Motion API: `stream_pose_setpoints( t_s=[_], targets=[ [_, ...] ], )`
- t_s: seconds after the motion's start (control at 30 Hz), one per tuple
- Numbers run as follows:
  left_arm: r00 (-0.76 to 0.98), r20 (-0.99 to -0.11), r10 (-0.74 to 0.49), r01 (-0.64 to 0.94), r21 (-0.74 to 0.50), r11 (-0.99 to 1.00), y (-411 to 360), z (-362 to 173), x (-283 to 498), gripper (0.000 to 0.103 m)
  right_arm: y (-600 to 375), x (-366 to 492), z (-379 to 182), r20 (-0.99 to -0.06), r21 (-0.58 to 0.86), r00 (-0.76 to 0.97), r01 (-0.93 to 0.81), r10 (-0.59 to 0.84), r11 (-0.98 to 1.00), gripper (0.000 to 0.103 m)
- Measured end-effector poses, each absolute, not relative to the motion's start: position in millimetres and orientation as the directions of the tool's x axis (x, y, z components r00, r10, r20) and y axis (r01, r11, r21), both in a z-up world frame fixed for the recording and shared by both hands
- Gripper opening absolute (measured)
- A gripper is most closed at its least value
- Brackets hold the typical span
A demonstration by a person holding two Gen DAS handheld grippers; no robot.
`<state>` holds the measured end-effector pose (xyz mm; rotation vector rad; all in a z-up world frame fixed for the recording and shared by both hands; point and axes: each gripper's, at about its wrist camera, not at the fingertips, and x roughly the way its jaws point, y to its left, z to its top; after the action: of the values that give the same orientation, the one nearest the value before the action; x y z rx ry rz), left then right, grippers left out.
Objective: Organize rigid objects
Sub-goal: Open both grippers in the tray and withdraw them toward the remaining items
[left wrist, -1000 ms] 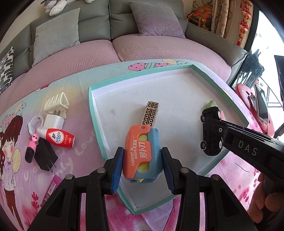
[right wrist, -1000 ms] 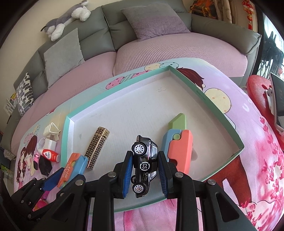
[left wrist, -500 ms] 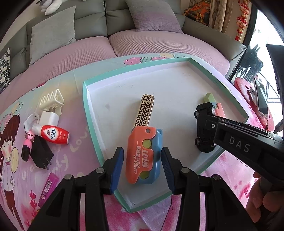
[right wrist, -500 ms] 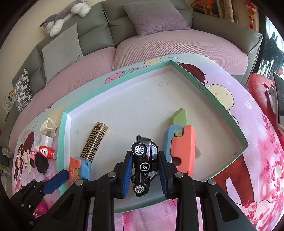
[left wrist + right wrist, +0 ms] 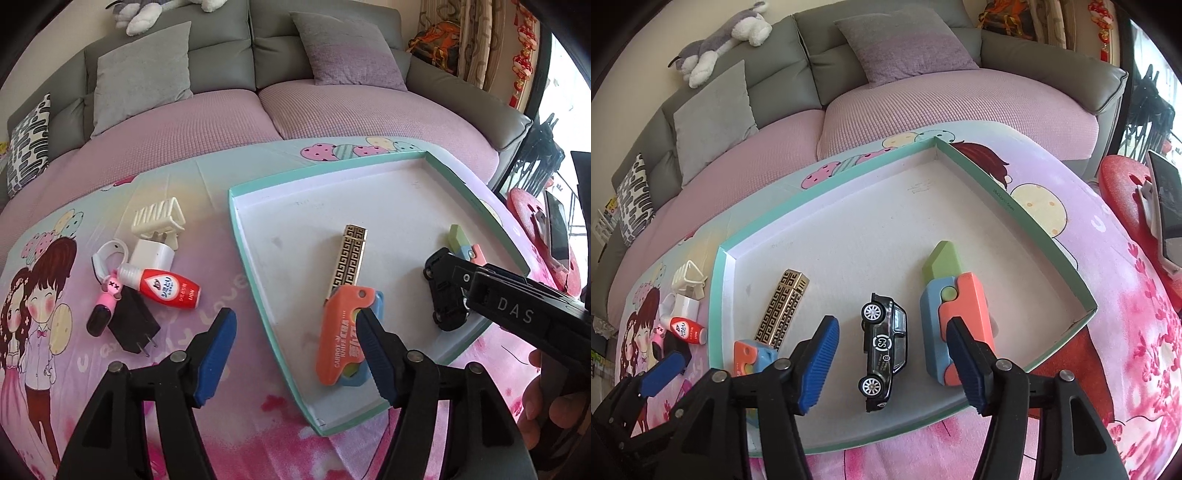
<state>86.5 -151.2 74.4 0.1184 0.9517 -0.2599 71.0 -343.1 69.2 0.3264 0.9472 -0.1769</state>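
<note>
Your left gripper (image 5: 295,354) is spread wide and grips nothing. Its left pad hangs over the cartoon-print tablecloth (image 5: 229,288) outside the tray; its right pad overlaps the orange-and-blue carrot knife (image 5: 341,339) in the picture, though you cannot tell whether it touches it. That knife lies flat inside the shallow teal-rimmed tray (image 5: 243,243), near the tray's left wall and toward its near corner. Its far end meets the near end of the gold-patterned bar (image 5: 349,260), which points away toward the tray's middle.

Your right gripper (image 5: 890,358) is also spread wide, with nothing between its pads. The black toy car (image 5: 884,347) sits on the tray floor in the gap between the two fingers, apart from the left pad, nose toward the far side and standing on its wheels. Just right of the car lies a second carrot knife (image 5: 956,314), blue and coral with a green blade tip toward the far corner; the right pad overlaps its near end in the wrist view.

So four things are in the tray, lined along its near edge: orange knife, gold bar, car, second knife.

Outside the tray, on the tablecloth off its left wall, is a small cluster: a cream hair claw clip (image 5: 159,218), a white charger plug (image 5: 153,253), a red-and-white LION bottle (image 5: 166,288), a black plug adapter (image 5: 135,323) and a pink keychain charm (image 5: 103,306). The bottle leans against the white plug, and the black adapter lies just under it.
</note>
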Motion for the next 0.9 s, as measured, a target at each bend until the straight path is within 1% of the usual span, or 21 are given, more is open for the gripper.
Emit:
stream_pose_setpoints(
  t_s=[0.07, 0.1, 0.13, 0.17, 0.33, 0.5, 0.57, 0.6, 0.9],
  targets=[
    [0.564, -0.813, -0.142, 0.234, -0.007, 0.972, -141.8, 74.4, 89.9, 0.072, -343.1, 71.5, 68.9, -0.818, 0.193, 0.575, 0.291, -0.01, 0.937, 0.073],
    [0.569, -0.812, -0.133, 0.214, -0.01, 0.977, -136.2, 74.5, 91.3, 0.076, -342.8, 71.6, 68.8, -0.819, 0.193, 0.574, 0.289, -0.009, 0.938, 0.074],
    [0.572, -0.81, -0.128, 0.195, -0.017, 0.981, -130.4, 74.2, 93.1, 0.078, -342.2, 71.9, 68.7, -0.819, 0.191, 0.574, 0.285, -0.008, 0.939, 0.076],
    [0.575, -0.809, -0.123, 0.177, -0.023, 0.984, -125.4, 73.5, 94.9, 0.078, -341.4, 72.4, 68.4, -0.82, 0.189, 0.573, 0.283, -0.008, 0.94, 0.079],
    [0.583, -0.809, -0.075, 0.093, -0.025, 0.995, -102.5, 70.2, 100.6, 0.078, -336.6, 73.8, 67.2, -0.823, 0.174, 0.569, 0.263, -0.007, 0.949, 0.085],
    [0.591, -0.806, -0.03, 0.025, -0.018, 1.0, -85.7, 66.7, 103.3, 0.079, -334.8, 74.3, 66.2, -0.824, 0.172, 0.566, 0.259, -0.005, 0.95, 0.096],
    [0.591, -0.807, -0.013, 0.001, -0.016, 1.0, -80.1, 64.7, 104.4, 0.091, -334.8, 74.2, 65.7, -0.826, 0.166, 0.564, 0.262, -0.011, 0.951, 0.101],
    [0.589, -0.808, -0.01, -0.007, -0.017, 1.0, -77.3, 63.8, 104.6, 0.099, -334.8, 74.3, 65.5, -0.826, 0.163, 0.564, 0.263, -0.014, 0.951, 0.101],
    [0.599, -0.8, 0.031, -0.086, -0.026, 0.996, -57.2, 60.8, 104.3, 0.099, -332.6, 75.2, 66.2, -0.82, 0.153, 0.572, 0.262, -0.025, 0.953, 0.103]
  ],
)
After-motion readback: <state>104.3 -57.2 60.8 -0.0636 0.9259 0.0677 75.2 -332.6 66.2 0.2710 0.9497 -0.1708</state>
